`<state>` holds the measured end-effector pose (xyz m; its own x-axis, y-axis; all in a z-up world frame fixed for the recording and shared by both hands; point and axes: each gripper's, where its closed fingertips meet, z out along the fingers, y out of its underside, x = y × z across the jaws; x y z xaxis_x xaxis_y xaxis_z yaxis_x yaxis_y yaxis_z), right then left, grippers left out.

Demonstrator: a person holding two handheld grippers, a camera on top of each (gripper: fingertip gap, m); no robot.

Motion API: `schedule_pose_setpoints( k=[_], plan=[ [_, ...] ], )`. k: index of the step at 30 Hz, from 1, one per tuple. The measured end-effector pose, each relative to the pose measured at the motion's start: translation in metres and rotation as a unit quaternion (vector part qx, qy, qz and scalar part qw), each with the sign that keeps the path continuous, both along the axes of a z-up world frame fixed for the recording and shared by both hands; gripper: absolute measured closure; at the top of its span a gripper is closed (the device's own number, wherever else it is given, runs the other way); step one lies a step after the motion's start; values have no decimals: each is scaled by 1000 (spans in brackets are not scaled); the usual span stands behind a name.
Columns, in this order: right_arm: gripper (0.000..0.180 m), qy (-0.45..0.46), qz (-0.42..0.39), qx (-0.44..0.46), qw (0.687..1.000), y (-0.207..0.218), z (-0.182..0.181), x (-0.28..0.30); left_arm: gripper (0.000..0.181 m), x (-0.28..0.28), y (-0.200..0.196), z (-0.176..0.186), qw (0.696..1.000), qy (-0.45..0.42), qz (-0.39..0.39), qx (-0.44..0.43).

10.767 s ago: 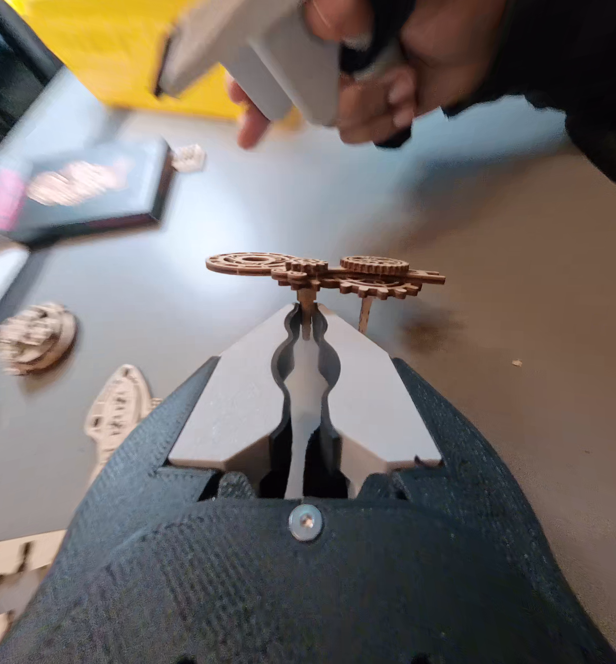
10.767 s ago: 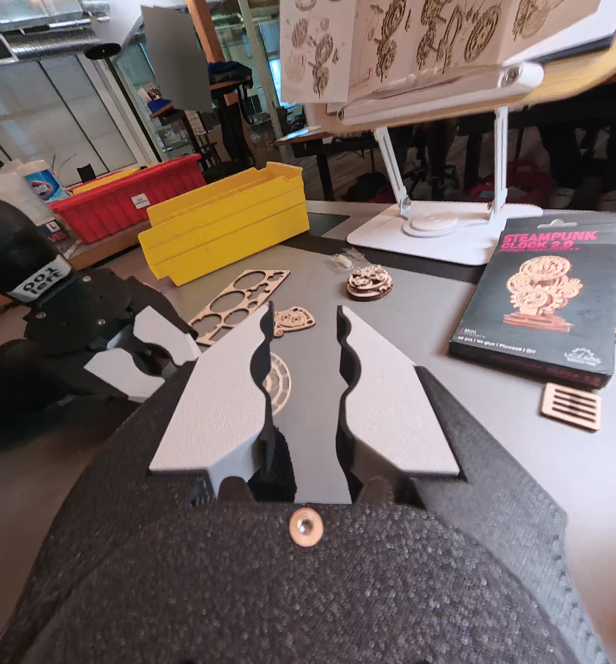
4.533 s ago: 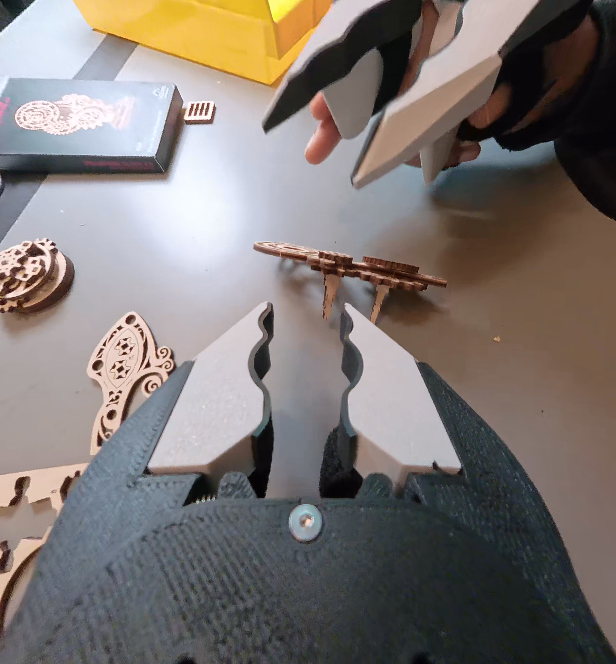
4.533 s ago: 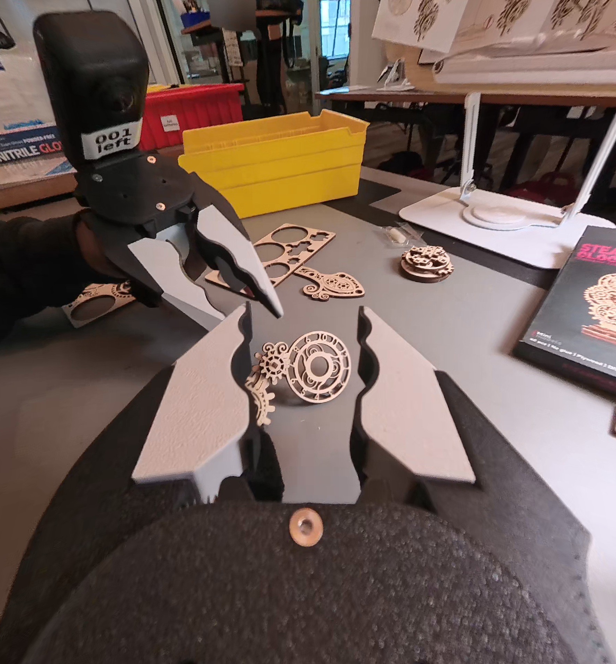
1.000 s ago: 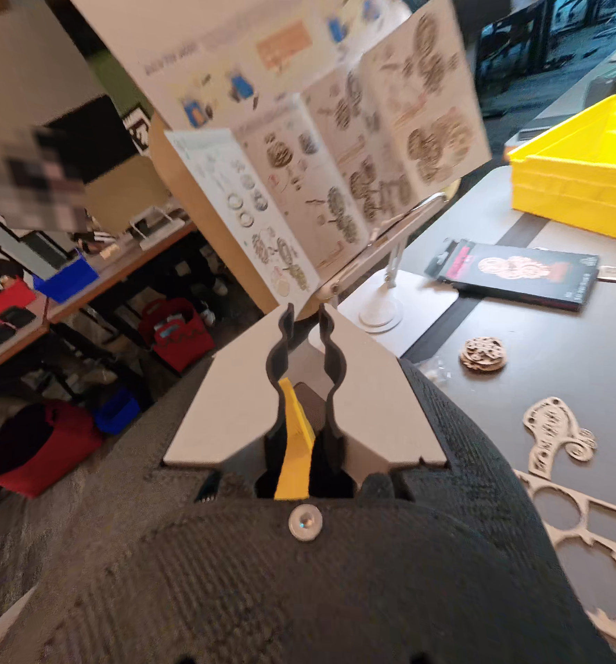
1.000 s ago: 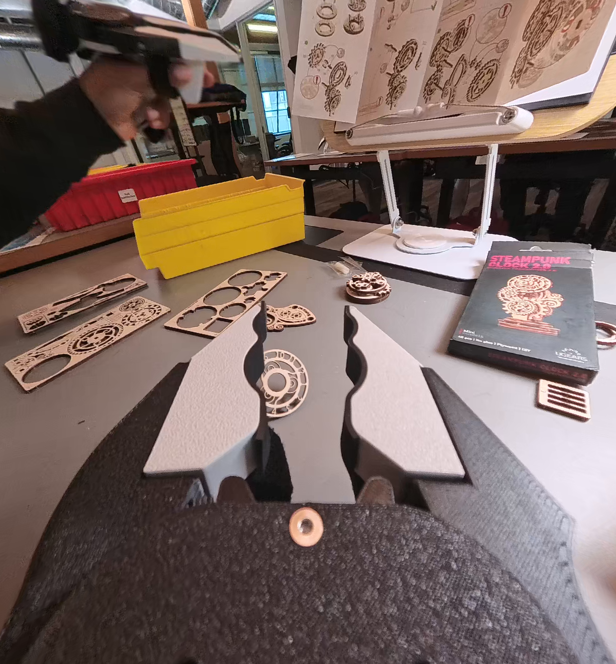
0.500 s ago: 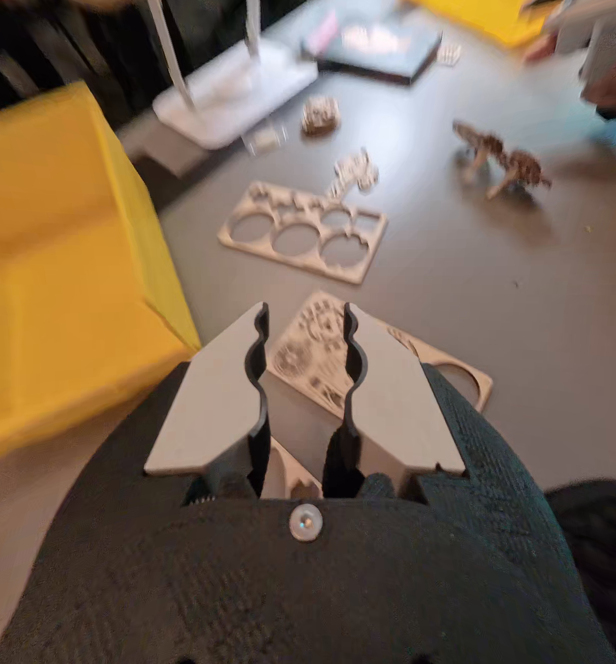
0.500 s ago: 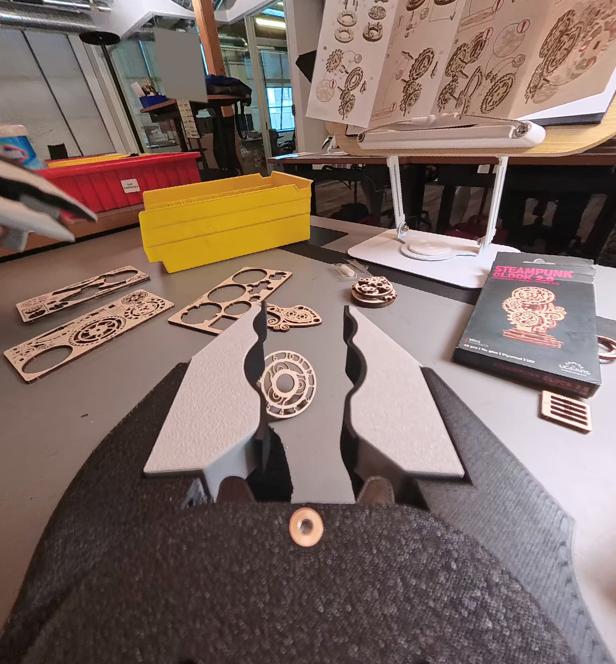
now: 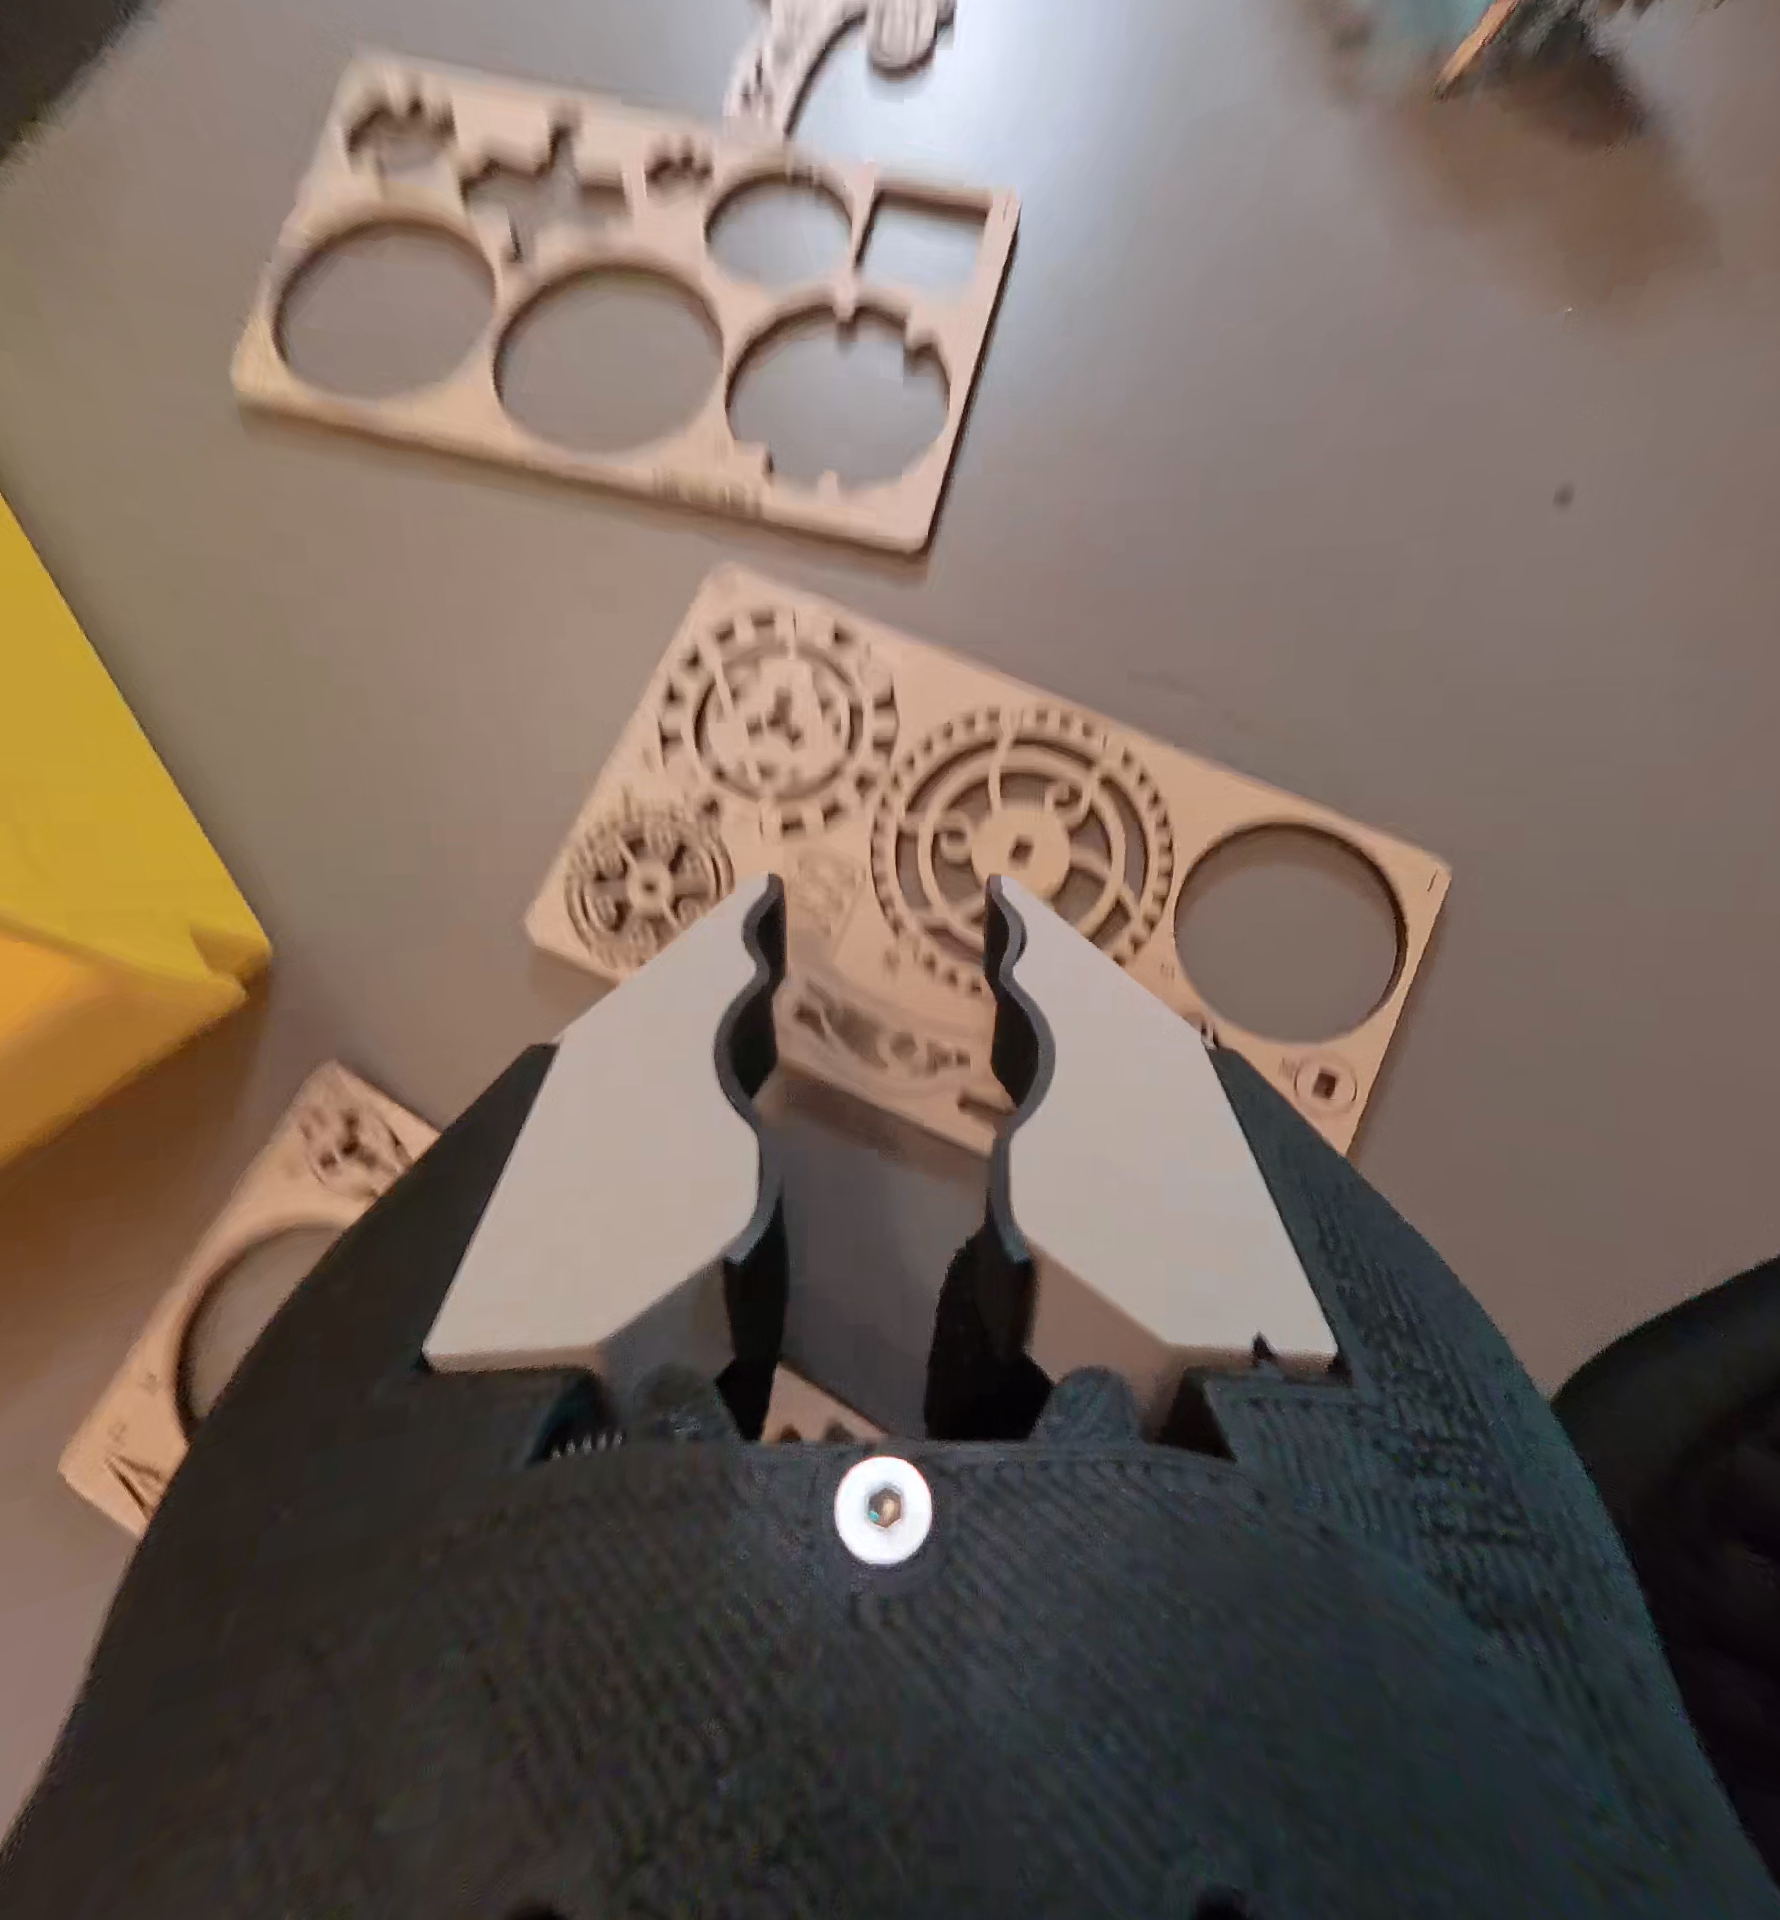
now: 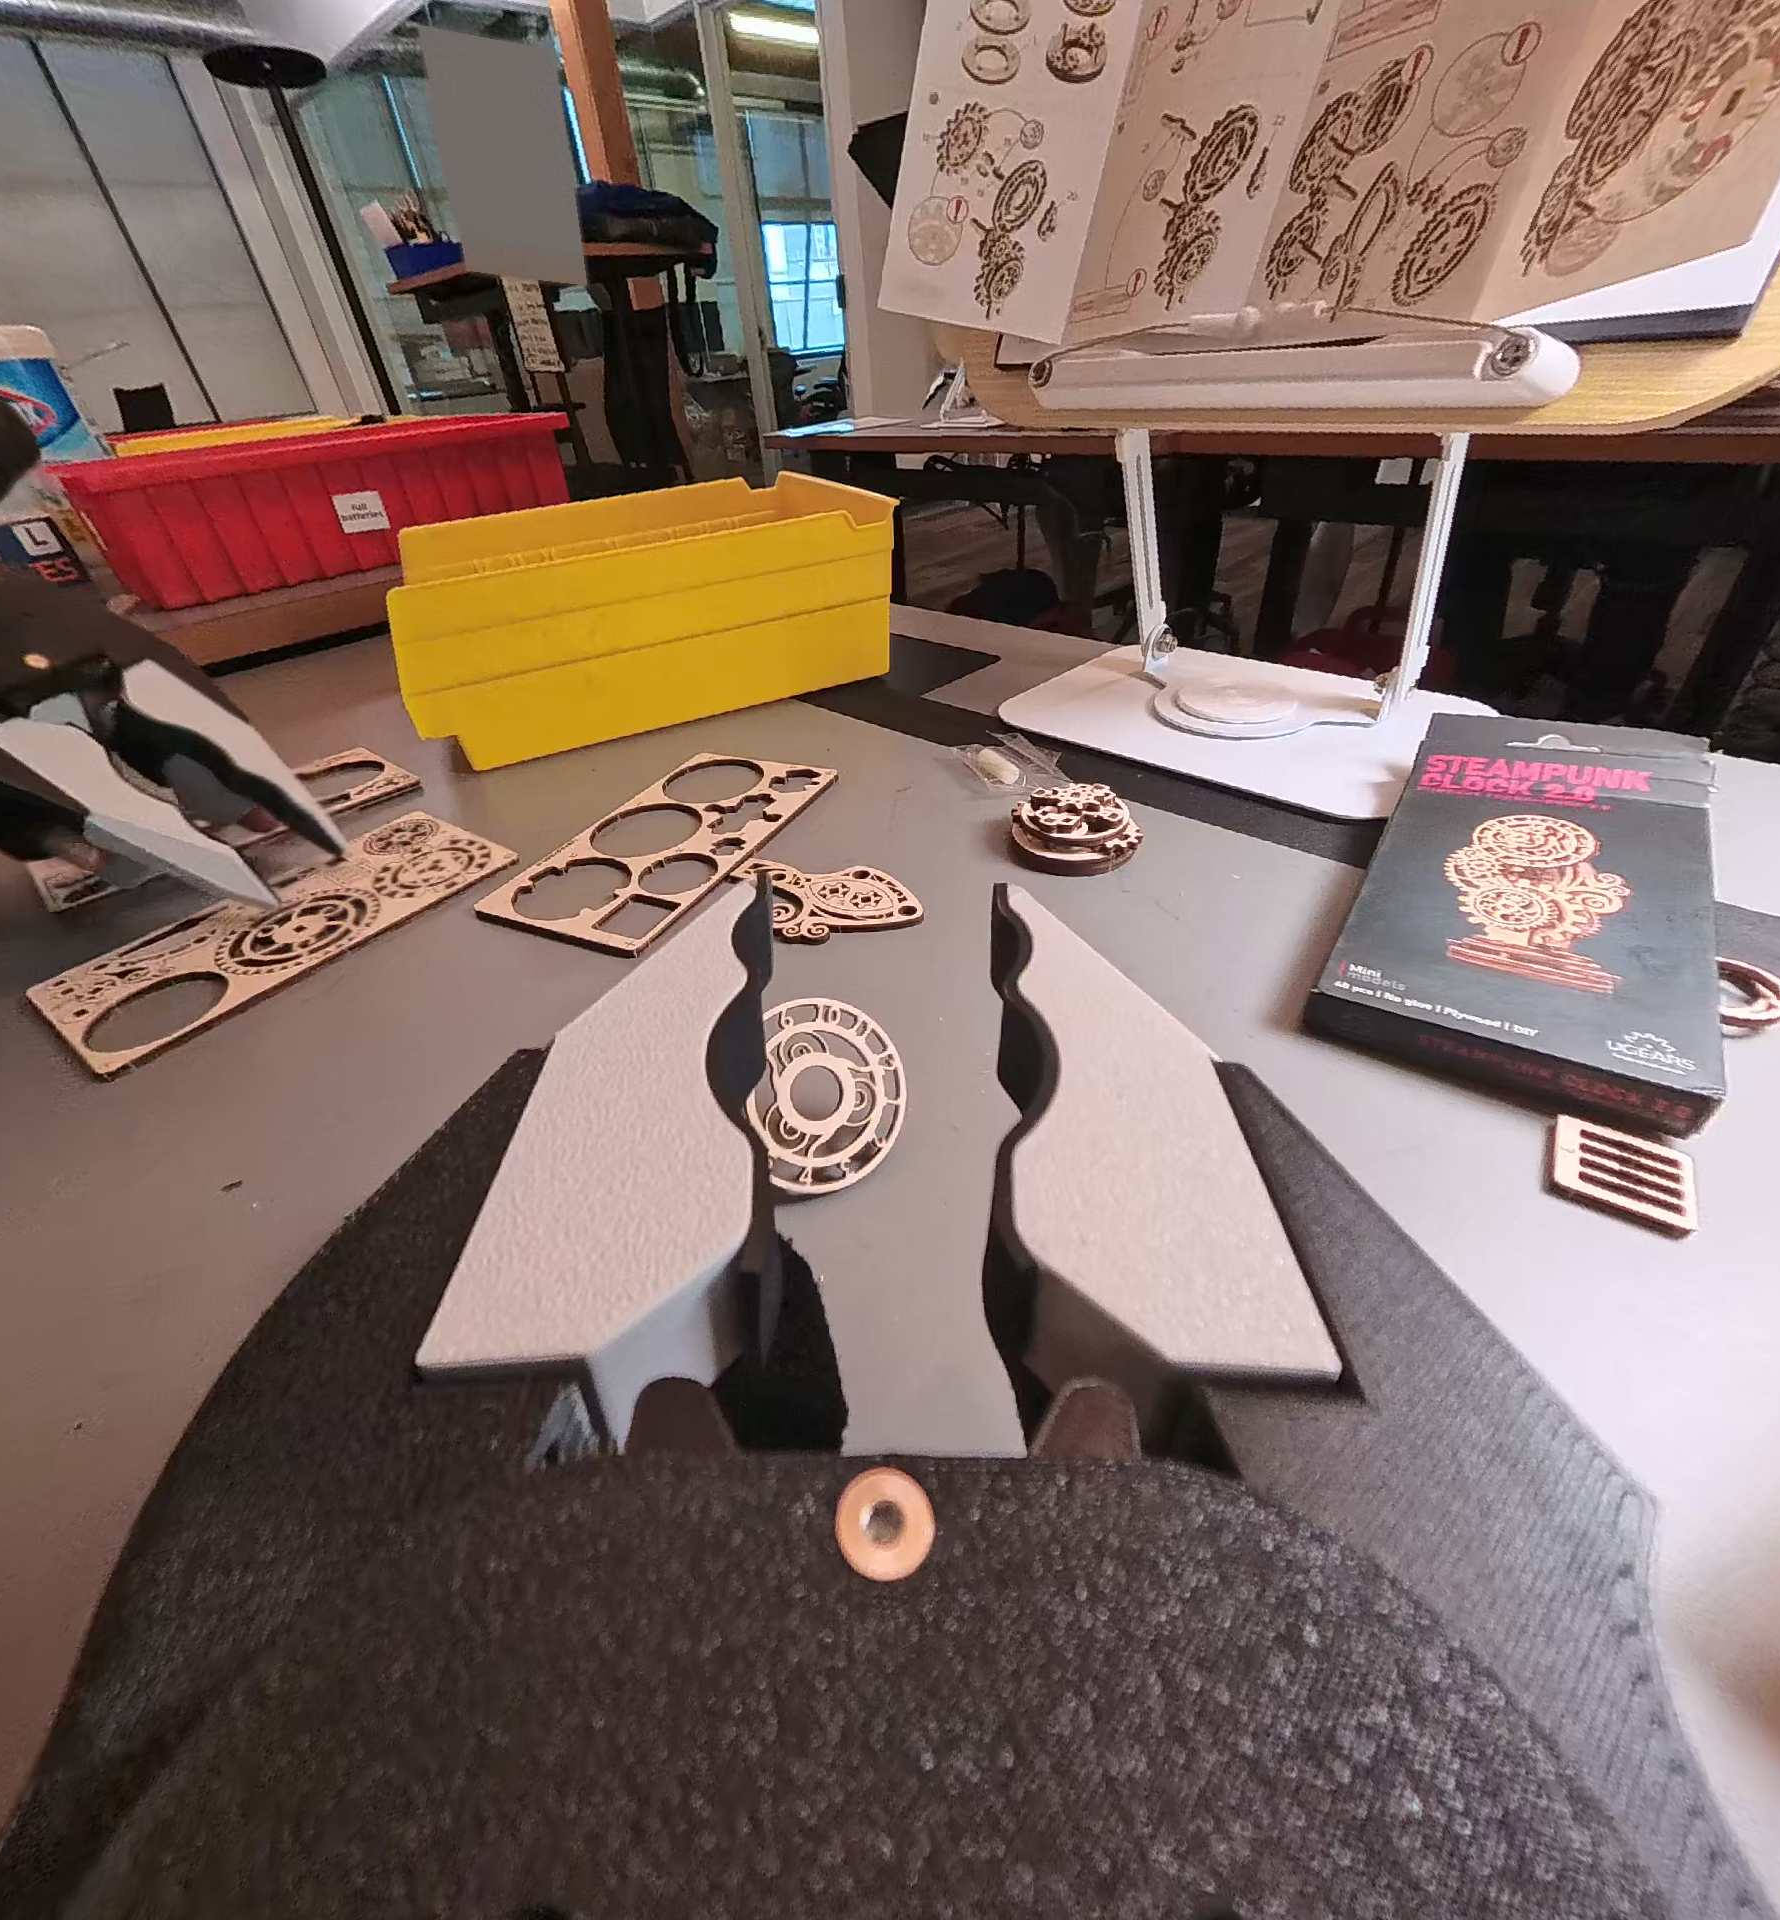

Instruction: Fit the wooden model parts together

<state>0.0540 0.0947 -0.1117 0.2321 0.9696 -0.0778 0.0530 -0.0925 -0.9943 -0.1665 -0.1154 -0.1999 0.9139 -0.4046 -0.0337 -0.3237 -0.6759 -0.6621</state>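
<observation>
My left gripper (image 9: 886, 904) is open and empty, pointing down just above a wooden sheet of uncut gears (image 9: 1011, 831) lying flat on the grey table. It also shows at the far left of the right wrist view (image 10: 304, 873), over that same sheet (image 10: 273, 935). My right gripper (image 10: 875, 904) is open and empty, low over the table. The assembled gear piece with a round openwork dial (image 10: 829, 1101) stands on the table between its fingers, not touched. In the left wrist view that piece is a blur at the top right (image 9: 1530, 42).
A sheet with round cut-outs (image 10: 657, 852) and an ornate flat part (image 10: 844, 899) lie behind the dial. A yellow bin (image 10: 647, 613), a small gear stack (image 10: 1073, 826), a black box (image 10: 1530, 914), a slatted part (image 10: 1624, 1174) and a white stand (image 10: 1250, 727) with instruction sheets surround them. The left gripper's tips are roughly 30 cm from the right gripper's.
My left gripper let go of the gear piece, swung up and away, then came down past the yellow bin to just above the gear sheet. My right gripper has hardly moved.
</observation>
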Motion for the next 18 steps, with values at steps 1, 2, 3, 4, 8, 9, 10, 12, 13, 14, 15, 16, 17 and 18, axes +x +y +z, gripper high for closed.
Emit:
schedule_pose_setpoints(
  k=[1, 2, 3, 4, 8, 9, 10, 12, 13, 14, 15, 16, 17, 18],
  plan=[
    [140, 2, 0, -2, 1000, 0, 0, 0, 144, 4, 11, 13, 1000, -2, -13, 25],
    [140, 3, 2, -5, 1000, 0, 0, 0, 143, 8, 25, 30, 998, -5, -23, 61],
    [140, 4, 3, -6, 1000, 0, 0, -1, 144, 10, 41, 50, 994, -2, -28, 101],
    [140, 4, 5, -7, 1000, 0, 0, -2, 146, 8, 60, 71, 989, 10, -24, 143],
    [140, 6, 12, -6, 1000, -3, 0, -3, 168, -10, 140, 150, 952, 63, 10, 300],
    [141, 6, 12, -3, 1000, -3, 1, -3, 170, -13, 160, 165, 946, 52, 23, 319],
    [141, 7, 12, -1, 1000, -3, 1, -2, 173, -19, 180, 178, 940, 40, 41, 336],
    [142, 10, 9, 5, 1000, -1, 2, -1, 178, -37, 217, 203, 923, 41, 82, 373],
    [142, 11, 7, 6, 1000, 0, 3, 0, 181, -49, 234, 214, 914, 45, 106, 390],
    [143, 13, 6, 5, 1000, 1, 4, 0, 181, -59, 249, 221, 906, 42, 128, 402],
    [143, 16, 5, 4, 1000, 1, 5, 1, 181, -68, 263, 227, 900, 29, 149, 408],
    [143, 19, 5, 3, 1000, 1, 6, 1, 181, -77, 276, 230, 896, 14, 167, 412],
    [143, 21, 6, 2, 1000, 0, 6, 1, 181, -85, 286, 233, 890, 5, 185, 417],
    [144, 22, 8, 2, 1000, -1, 7, 0, 181, -93, 295, 235, 885, -1, 200, 420]
  ],
)
